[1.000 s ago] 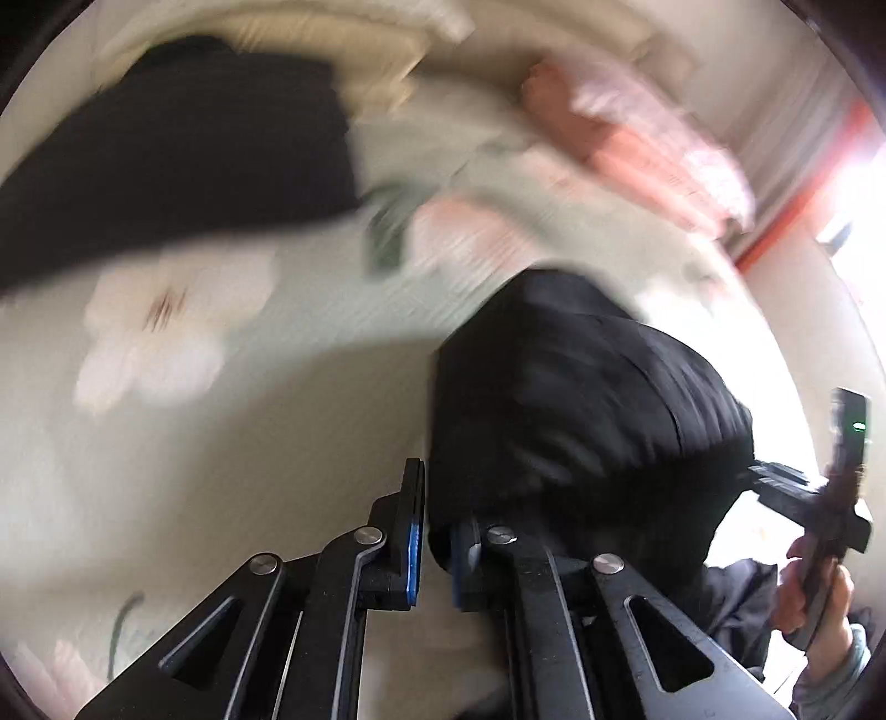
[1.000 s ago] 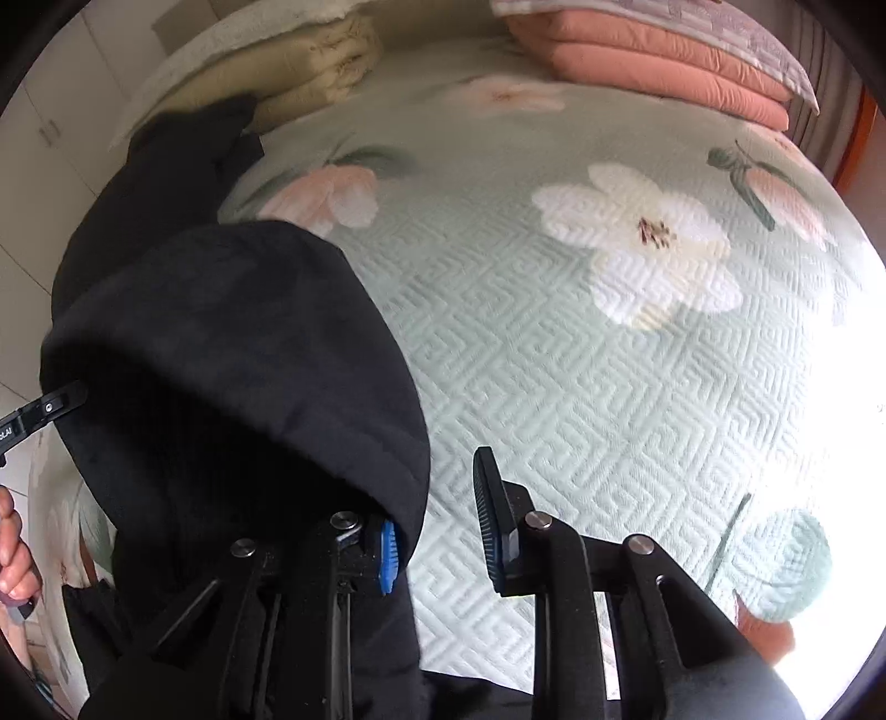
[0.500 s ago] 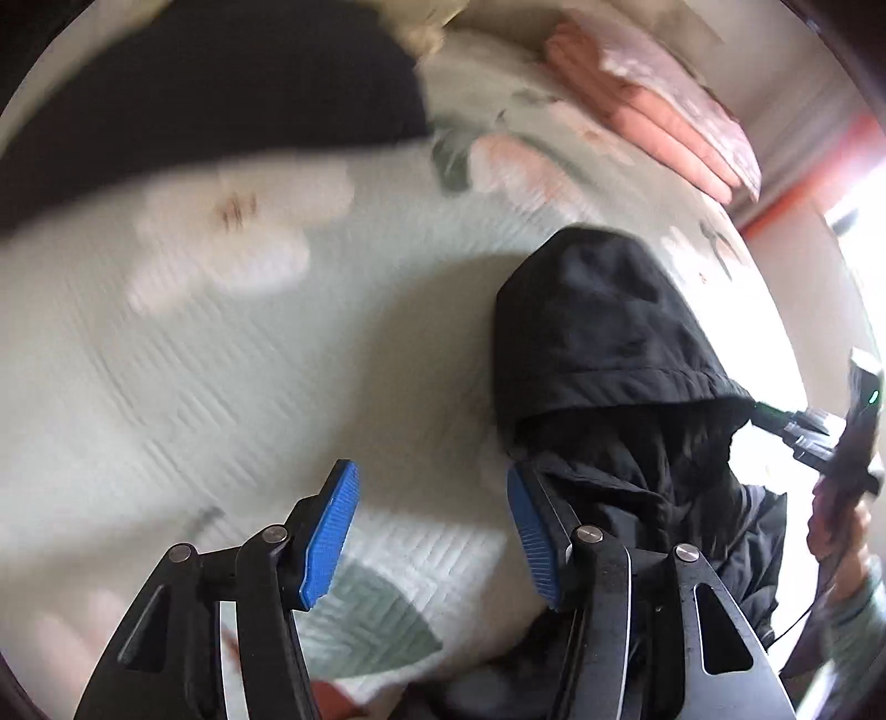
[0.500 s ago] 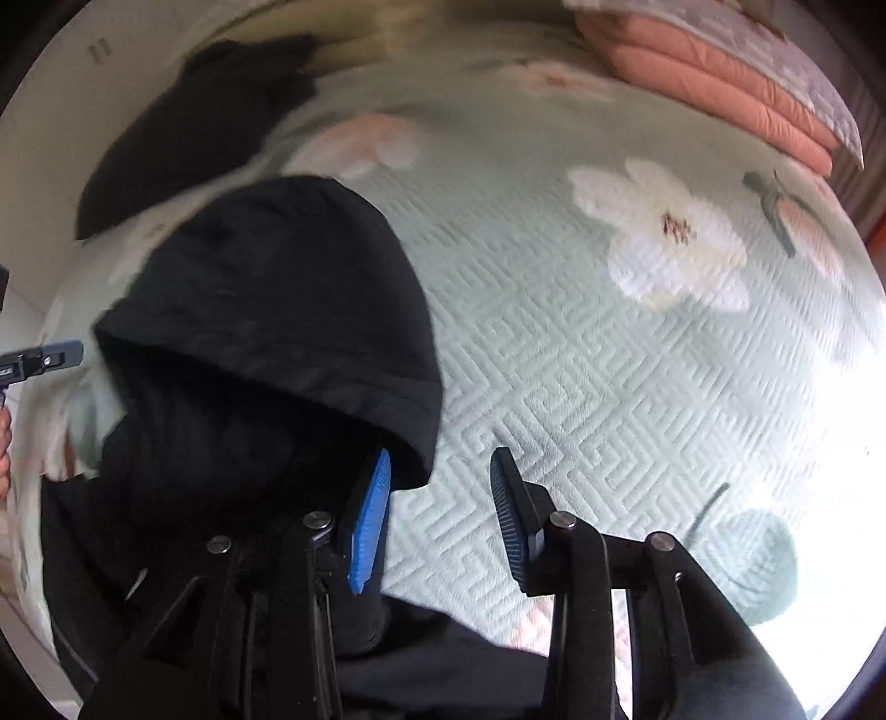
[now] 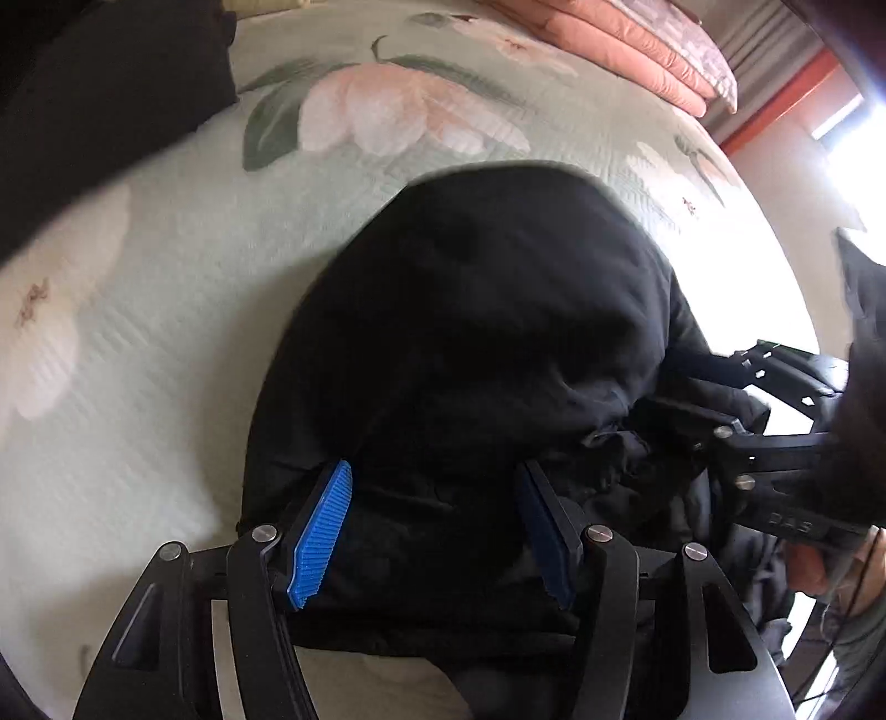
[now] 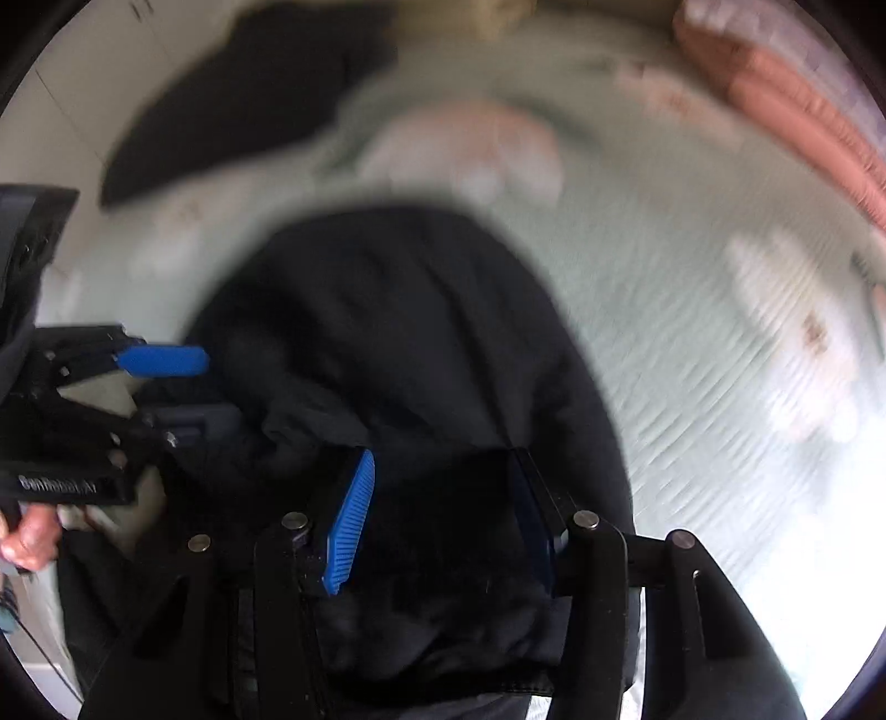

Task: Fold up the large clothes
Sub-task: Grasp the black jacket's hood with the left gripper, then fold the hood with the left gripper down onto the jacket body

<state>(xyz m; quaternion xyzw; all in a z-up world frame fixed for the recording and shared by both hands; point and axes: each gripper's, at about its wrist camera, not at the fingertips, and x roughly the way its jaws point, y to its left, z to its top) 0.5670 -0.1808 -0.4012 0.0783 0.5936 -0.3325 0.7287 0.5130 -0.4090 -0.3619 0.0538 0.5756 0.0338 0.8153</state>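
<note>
We are looking down at a bed (image 5: pixel 166 310) covered in a pale green quilt printed with large flowers. A black hooded jacket (image 5: pixel 487 310) is lying on it, hood uppermost.

We are holding the left hand-held gripper (image 5: pixel 434 531) with its blue-padded fingers spread apart, straddling the lower part of the hood, with black fabric filling the gap between them. The right hand-held gripper (image 6: pixel 443 520) is likewise spread open over the jacket (image 6: pixel 398 343), with fabric between its fingers. No containers are showing in either view.

Half a second ago the left hand-held gripper was sitting over bare quilt beside the hood; now it is over the jacket itself. The right one was at the hood's edge and is now further onto the fabric.

The left view is sharp and is showing a stack of folded pink bedding (image 5: pixel 626 50) at the far edge, a second dark garment (image 5: pixel 111 94) at upper left, and the right hand-held gripper (image 5: pixel 775 437) coming in from the right. The right view is blurred; it is showing the left hand-held gripper (image 6: pixel 166 387) from the side, and a bare hand (image 6: pixel 27 537) at the left edge.
</note>
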